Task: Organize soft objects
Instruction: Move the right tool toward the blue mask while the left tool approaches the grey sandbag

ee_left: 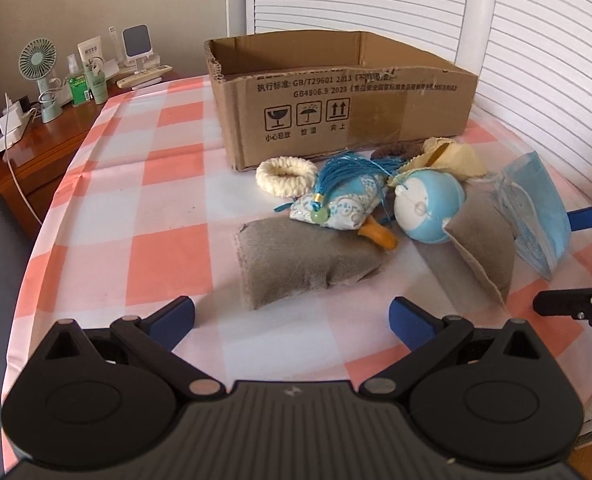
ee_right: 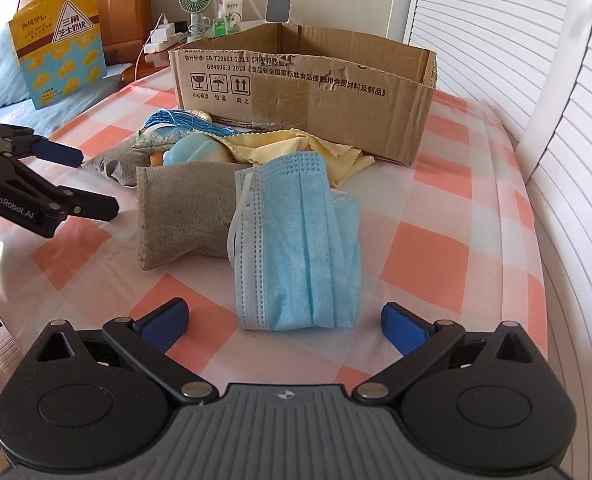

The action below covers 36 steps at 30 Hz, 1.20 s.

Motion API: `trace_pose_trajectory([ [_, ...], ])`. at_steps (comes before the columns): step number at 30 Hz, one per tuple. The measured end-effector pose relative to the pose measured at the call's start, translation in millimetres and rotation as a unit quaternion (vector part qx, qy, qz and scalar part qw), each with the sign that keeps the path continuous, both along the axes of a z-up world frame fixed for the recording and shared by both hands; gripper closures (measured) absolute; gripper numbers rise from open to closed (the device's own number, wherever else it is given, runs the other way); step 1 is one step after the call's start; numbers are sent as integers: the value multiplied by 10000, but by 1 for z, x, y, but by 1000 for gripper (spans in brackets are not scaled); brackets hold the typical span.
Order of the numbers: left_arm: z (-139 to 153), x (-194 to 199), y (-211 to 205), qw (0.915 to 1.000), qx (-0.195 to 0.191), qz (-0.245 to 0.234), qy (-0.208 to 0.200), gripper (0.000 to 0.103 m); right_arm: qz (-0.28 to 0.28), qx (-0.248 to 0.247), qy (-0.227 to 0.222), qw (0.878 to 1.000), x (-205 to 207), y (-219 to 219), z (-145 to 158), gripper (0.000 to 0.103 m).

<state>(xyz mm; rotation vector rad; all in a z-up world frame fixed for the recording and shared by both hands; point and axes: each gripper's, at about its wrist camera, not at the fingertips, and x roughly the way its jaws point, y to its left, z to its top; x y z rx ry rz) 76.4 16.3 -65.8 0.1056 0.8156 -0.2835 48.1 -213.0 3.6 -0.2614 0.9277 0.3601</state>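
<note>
Though half-buried, yellow cloth (ee_right: 296, 148) visible.

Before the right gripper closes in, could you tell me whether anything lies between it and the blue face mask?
Nothing visible does. The right gripper is open, and the blue face mask lies straight ahead of its fingers on the checked tablecloth. The grey fabric pouch sits to the mask's left, outside that path.

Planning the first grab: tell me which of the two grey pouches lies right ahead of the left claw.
The flat-lying grey pouch under the duck's orange beak sits just ahead of the open left claw. The other grey pouch leans tilted against the blue face masks, further right.
</note>
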Motion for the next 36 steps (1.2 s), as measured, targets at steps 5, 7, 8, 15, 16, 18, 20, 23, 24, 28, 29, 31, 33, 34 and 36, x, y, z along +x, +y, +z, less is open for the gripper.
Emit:
trace_pose_trajectory([
  [5, 0, 11, -8, 10000, 15, -58, 30, 0, -63, 21, -73, 10000, -2, 1, 0, 0],
  [7, 0, 14, -13, 10000, 1, -66, 3, 0, -87, 28, -101, 9999, -2, 2, -1, 0],
  [8, 0, 16, -15, 10000, -5, -44, -3, 0, -97, 33, -119, 9999, -3, 2, -1, 0],
  [15, -3, 27, -24, 9999, -52, 67, -143, 0, -165, 55, -196, 9997, -4, 3, -2, 0],
  [16, -3, 28, -25, 9998, -58, 105, -160, 0, -177, 61, -213, 9996, -4, 3, -3, 0],
  [18, -4, 29, -25, 9996, -67, 173, -212, 0, -194, 68, -236, 9995, -5, 3, -3, 0],
  [20, -4, 28, -26, 9995, -58, 199, -239, 2, -211, 70, -247, 9994, -6, 3, -3, 0],
  [23, -4, 27, -26, 9994, -45, 147, -298, 12, -225, 62, -249, 9994, -6, 3, -2, 0],
  [24, -3, 26, -25, 9995, -75, 108, -294, 14, -229, 65, -254, 9994, -6, 3, -2, 0],
  [28, 1, 19, -22, 9993, -77, -60, -361, 36, -252, 71, -272, 9993, -7, 3, -2, 0],
  [29, 2, 17, -21, 9992, -66, -95, -391, 39, -260, 71, -273, 9993, -8, 3, -2, 0],
  [31, 4, 13, -21, 9990, 17, -140, -428, 43, -274, 66, -275, 9992, -8, 3, -2, 0],
  [33, 6, 9, -21, 9988, 113, -193, -433, 43, -291, 66, -276, 9992, -8, 3, -2, 0],
  [34, 7, 7, -20, 9987, 138, -220, -428, 43, -297, 68, -276, 9992, -8, 3, -2, 0],
  [36, 10, 1, -17, 9987, 145, -348, -357, 43, -303, 70, -284, 9991, -8, 3, -2, 0],
])
